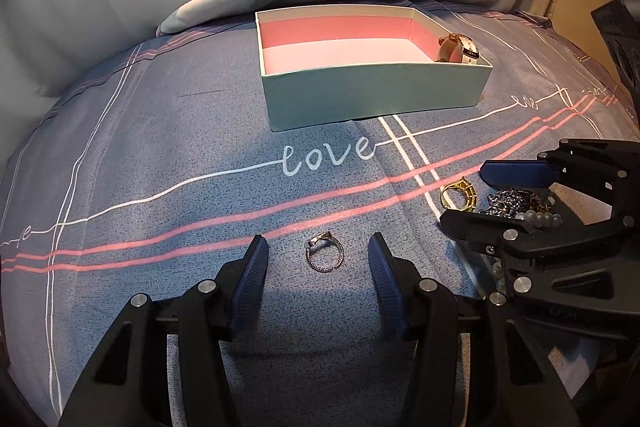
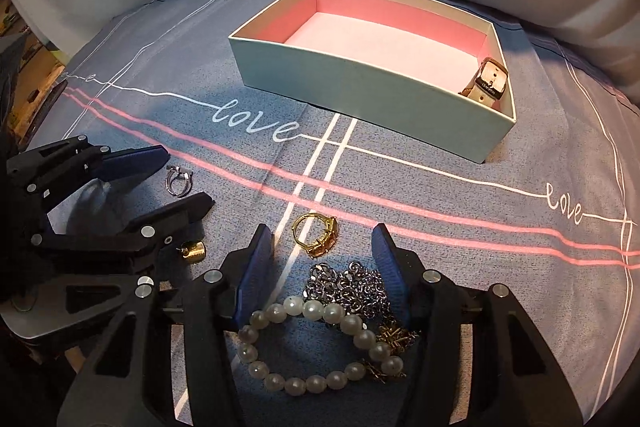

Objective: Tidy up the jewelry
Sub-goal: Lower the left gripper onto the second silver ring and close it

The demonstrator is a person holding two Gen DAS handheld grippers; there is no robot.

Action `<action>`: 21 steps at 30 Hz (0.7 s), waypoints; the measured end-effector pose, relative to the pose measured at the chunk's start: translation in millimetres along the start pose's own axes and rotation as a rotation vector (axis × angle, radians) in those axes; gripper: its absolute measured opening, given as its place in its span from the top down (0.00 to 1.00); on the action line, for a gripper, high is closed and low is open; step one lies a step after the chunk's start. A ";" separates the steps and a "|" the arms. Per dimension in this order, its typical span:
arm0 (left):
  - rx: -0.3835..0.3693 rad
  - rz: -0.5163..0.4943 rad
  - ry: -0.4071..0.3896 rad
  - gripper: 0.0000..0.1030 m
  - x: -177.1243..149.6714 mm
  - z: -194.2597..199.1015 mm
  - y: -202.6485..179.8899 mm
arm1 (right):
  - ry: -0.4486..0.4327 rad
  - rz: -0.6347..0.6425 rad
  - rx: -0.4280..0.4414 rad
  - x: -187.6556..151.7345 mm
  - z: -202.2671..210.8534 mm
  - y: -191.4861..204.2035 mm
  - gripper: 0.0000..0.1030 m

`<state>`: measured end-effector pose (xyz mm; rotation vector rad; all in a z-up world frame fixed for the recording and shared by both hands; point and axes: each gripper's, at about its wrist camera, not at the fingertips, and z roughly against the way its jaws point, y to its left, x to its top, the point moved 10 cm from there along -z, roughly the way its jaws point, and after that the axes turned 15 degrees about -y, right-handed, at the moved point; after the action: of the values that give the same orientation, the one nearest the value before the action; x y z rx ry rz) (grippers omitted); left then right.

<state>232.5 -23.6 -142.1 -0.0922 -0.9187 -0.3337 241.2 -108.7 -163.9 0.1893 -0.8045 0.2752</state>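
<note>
Two grippers over a grey-blue bedspread [image 2: 400,179], each with jaws parted about halfway and gripping nothing

Item 1, left gripper [image 1: 318,257]: a thin silver ring [image 1: 325,251] lies flat on the bedspread between the blue pads [image 1: 252,275], clear of both. Advice, as a judgement: lower until the pad tips meet the fabric, centre the ring, close slowly; a flat band on soft cloth may slide or tip out, so pinch across the band and avoid gathering cloth.

Item 2, right gripper [image 2: 322,251]: jaws straddle a heap comprising a pearl bracelet [image 2: 316,343], a silver chain [image 2: 352,287] and a small gold chain [image 2: 396,337], touching one another and probably tangled. A gold ring [image 2: 316,235] sits just ahead of the tips. Take one piece at a time; lifting slowly should show whether the others come along.

Item 3: a gold earring [image 2: 194,251] beside the left gripper's near finger.

Item 4, destination: open box [image 2: 360,95], pink inside, well beyond the grippers; a watch [image 2: 490,85] already stands in its corner
</note>
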 end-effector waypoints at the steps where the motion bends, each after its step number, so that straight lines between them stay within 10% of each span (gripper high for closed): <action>1: 0.001 0.002 0.000 0.50 0.0 -0.2 0.1 | -0.001 -0.001 0.000 0.0 -0.1 -0.1 0.48; 16: 0.015 -0.014 -0.002 0.49 0.5 -1.0 -1.2 | -0.016 -0.040 -0.032 -4.2 16.5 -23.0 0.48; 21: 0.024 -0.017 -0.012 0.65 2.3 0.5 -0.3 | -0.024 -0.055 -0.019 -16.9 28.3 -23.2 0.48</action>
<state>233.3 -24.4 -140.0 -0.0641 -0.9356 -0.3382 218.0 -141.2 -158.5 0.1969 -0.8241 0.2140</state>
